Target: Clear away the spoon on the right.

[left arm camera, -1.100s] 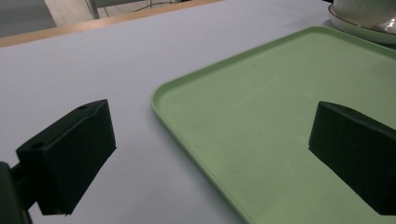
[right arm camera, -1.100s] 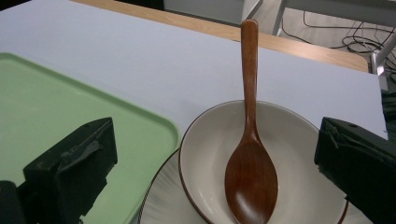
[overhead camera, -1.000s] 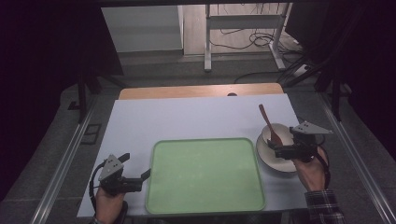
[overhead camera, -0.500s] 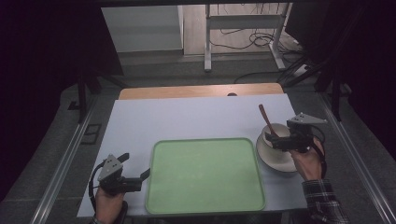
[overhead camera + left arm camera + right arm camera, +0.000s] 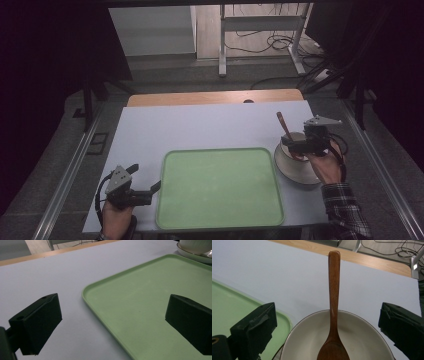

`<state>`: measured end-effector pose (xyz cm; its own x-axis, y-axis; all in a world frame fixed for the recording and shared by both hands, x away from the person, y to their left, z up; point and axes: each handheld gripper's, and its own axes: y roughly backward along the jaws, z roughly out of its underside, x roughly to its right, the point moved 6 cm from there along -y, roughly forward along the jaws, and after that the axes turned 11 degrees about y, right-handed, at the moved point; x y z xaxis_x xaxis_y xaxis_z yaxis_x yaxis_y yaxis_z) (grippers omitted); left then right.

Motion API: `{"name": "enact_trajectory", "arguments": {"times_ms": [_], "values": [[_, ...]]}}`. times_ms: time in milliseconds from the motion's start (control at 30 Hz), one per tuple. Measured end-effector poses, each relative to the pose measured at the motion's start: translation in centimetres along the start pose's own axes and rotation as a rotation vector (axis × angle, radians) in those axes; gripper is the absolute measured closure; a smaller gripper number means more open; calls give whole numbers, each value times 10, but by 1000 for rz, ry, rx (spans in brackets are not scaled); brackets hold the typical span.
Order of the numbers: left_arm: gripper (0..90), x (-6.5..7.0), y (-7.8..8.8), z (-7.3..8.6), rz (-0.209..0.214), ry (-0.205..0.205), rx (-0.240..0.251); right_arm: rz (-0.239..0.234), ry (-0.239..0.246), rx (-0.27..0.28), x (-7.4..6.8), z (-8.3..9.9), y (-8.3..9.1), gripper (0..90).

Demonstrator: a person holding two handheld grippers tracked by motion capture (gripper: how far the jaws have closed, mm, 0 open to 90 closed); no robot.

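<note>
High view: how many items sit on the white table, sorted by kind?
Green rectangular plastic tray: 1
Cream round ceramic bowl: 1
Cream saucer plate under the bowl: 1
Brown wooden spoon resting in the bowl: 1
Total: 4

Both grippers are open: the left gripper beside the tray, the right gripper over the bowl.

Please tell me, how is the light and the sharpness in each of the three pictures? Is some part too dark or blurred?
High view: the room around is nearly black, the table evenly lit, fine detail soft. Left gripper view: the green tray is sharp, with soft shadows under the black jaws. Right gripper view: the wooden spoon and the bowl are clear; the near jaws look slightly blurred.
</note>
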<state>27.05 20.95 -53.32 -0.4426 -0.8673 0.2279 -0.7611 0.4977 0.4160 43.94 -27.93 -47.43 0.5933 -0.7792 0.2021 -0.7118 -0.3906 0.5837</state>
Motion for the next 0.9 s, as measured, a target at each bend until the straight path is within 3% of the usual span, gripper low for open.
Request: {"name": "enact_trajectory", "arguments": {"times_ms": [200,300,400,433,467,600,767,900], "values": [[6,0,0,0,-2,-2,-3,5,-14,-22,5,-4,-11,15],[7,0,0,0,-3,-2,-4,-13,-43,-67,6,-5,-17,32],[7,0,-1,1,-6,-6,-9,-1,-42,-87,6,-8,-21,133],[7,0,-1,1,-7,-8,-9,9,-38,-93,7,-11,-23,223],[7,0,-1,1,-7,-8,-9,9,-38,-93,7,-11,-23,223],[8,0,-1,1,-7,-7,-6,26,-27,-113,10,-18,-28,371],[8,0,-1,0,-7,-8,-6,29,13,-161,14,-23,-39,498],[8,0,-1,0,-6,-6,-5,29,17,-183,15,-25,-45,559]]}}
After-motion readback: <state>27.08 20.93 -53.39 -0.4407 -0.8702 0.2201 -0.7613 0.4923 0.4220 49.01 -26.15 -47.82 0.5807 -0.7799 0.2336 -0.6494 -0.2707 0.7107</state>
